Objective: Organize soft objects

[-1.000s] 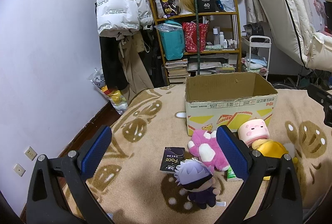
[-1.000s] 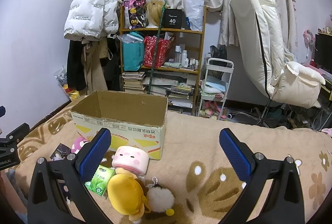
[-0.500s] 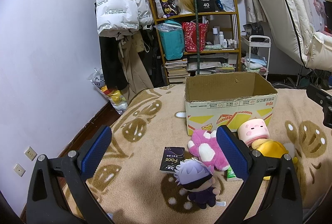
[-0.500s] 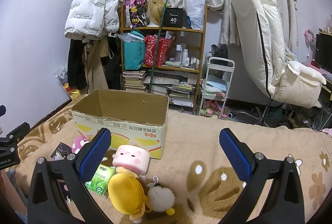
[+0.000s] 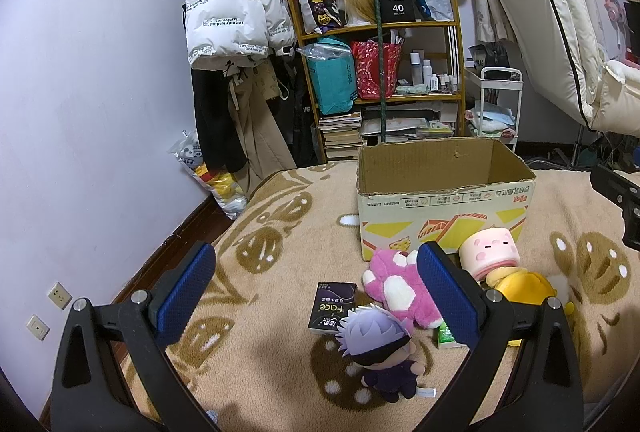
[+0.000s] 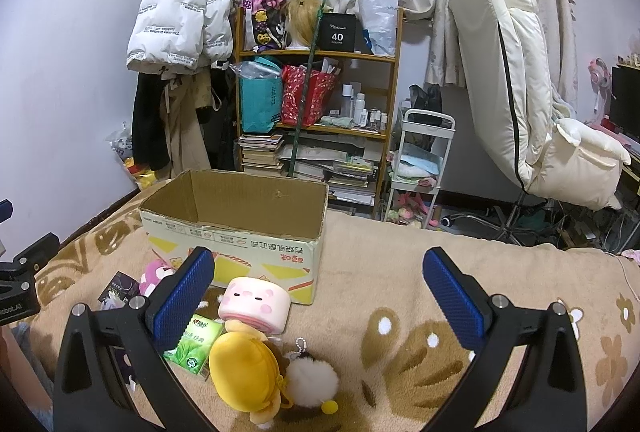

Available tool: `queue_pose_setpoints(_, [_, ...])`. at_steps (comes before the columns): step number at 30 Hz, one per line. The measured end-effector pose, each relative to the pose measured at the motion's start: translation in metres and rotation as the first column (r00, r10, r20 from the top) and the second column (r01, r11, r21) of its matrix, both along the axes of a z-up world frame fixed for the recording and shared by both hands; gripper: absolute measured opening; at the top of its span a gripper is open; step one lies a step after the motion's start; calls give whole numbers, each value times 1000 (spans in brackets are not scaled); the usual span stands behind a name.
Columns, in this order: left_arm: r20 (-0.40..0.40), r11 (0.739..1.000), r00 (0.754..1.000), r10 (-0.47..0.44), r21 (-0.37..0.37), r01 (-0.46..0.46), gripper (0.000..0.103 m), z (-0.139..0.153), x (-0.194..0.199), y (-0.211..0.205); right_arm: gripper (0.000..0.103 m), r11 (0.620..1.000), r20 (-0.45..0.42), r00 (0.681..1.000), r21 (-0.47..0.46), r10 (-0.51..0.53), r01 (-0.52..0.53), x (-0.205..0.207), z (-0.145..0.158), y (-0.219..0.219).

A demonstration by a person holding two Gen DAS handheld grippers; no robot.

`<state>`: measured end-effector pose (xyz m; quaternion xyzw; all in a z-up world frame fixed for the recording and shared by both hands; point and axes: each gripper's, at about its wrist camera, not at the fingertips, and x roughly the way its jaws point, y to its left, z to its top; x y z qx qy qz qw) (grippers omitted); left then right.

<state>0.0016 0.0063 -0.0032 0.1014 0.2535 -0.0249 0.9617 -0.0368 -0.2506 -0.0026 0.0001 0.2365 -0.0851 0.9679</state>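
Observation:
An open cardboard box [image 5: 444, 200] [image 6: 236, 228] stands on a tan blanket. In front of it lie a pink plush [image 5: 394, 288], a purple-haired doll [image 5: 378, 348], a pink block-headed plush [image 5: 490, 258] [image 6: 256, 306], a yellow plush [image 6: 242, 368] and a white pompom [image 6: 312, 382]. My left gripper [image 5: 316, 292] is open and empty, above the doll and a dark booklet [image 5: 332, 308]. My right gripper [image 6: 320, 296] is open and empty, above the blanket right of the yellow plush.
A green tissue pack [image 6: 196, 346] lies by the yellow plush. A cluttered shelf [image 5: 384, 80], hanging coats [image 5: 232, 28], a white trolley [image 6: 424, 152] and a cream chair [image 6: 516, 88] stand behind the bed. The wall is at the left.
The right wrist view has shifted slightly; the left gripper has not visibly moved. Both grippers stay open.

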Motion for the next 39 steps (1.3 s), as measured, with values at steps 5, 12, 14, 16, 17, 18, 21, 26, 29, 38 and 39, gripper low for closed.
queue_pose_setpoints(5, [-12,1000,1000,12,-1,-12,100,-2,3,3,103,1000,-1,1000,1,0,0,0,0,0])
queue_pose_setpoints(12, [-49,1000,999,21,-12,-22,100,-6,9,7,103,1000,-6,1000,-1,6,-6,-1,-3,3])
queue_pose_setpoints(14, [-72,1000,997,22,-11,-23,100,-8,13,6,103,1000,-13,1000,3,16,-16,0,-5,5])
queue_pose_setpoints(16, [-93,1000,995,27,-7,-28,100,-11,18,5,103,1000,-28,999,13,29,-28,4,-7,5])
queue_pose_setpoints(17, [-103,1000,994,29,-6,-30,100,-12,20,5,103,999,-41,999,23,36,-35,7,-8,5])
queue_pose_setpoints(18, [-109,1000,994,29,-7,-30,100,-13,22,5,103,998,-57,997,36,44,-42,11,-8,4])
queue_pose_setpoints(21, [-132,1000,991,21,-20,-24,100,-17,28,2,103,993,-105,991,94,78,-68,22,-12,2])
queue_pose_setpoints(26, [-201,999,979,24,-33,-31,100,-28,46,-2,103,986,-162,981,146,103,-80,37,-24,3])
queue_pose_setpoints(29, [-248,999,968,33,-28,-41,100,-38,56,-6,103,984,-201,973,153,117,-87,45,-30,6])
queue_pose_setpoints(38, [-410,999,912,-9,-52,-14,100,-68,76,-20,103,969,-307,933,214,186,-123,58,-47,8])
queue_pose_setpoints(39, [-422,999,906,-10,-46,-10,100,-71,77,-21,103,969,-325,926,212,190,-124,61,-50,9])
